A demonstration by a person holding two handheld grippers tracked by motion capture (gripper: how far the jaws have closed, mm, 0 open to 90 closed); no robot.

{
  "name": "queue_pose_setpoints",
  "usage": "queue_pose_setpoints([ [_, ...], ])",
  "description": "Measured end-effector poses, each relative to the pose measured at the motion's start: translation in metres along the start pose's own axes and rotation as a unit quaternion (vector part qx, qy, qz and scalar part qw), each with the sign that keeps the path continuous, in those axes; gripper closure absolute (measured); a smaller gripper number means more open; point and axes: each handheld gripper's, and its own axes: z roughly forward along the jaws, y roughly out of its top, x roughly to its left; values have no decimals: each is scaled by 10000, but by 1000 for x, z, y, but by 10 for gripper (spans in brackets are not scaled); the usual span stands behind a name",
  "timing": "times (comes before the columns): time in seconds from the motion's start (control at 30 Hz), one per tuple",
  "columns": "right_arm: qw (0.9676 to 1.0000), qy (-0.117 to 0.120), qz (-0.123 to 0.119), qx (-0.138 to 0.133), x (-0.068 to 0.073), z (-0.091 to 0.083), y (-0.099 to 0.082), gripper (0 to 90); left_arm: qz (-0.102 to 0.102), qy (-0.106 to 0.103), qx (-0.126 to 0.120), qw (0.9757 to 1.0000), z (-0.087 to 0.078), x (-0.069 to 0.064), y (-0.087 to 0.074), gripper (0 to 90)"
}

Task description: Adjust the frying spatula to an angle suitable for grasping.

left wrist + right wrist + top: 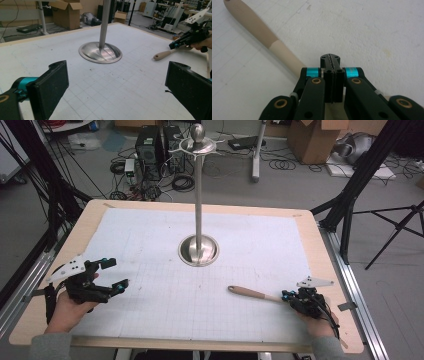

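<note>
The right gripper (286, 295) is clamped tight on a wooden handle (252, 293) near the table's (320, 250) right edge. The left gripper (115, 274) sits near the left edge with its jaws wide apart, holding nothing. A tall metal stand (198, 195) rises from the middle.

High view overhead, facing forward; tongs views low, close; shared: wooden handle (252, 293), steel stand (100, 51).

Probably a lab: floor cables (182, 182), computer towers (150, 150), cardboard boxes (312, 140).
</note>
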Motion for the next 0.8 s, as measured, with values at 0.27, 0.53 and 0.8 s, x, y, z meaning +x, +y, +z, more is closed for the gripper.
queue_pose_setpoints([
  [0.27,9981,405,-211,-411,14,-8,13,900,8,-53,41,10000,7,-1,1,55],
  [0.53,9843,1296,-1086,-505,58,3,27,900,23,-52,10,10000,6,-1,1,54],
  [0.8,9799,1442,-1342,-305,70,25,34,900,0,1,44,10000,4,1,0,54],
])
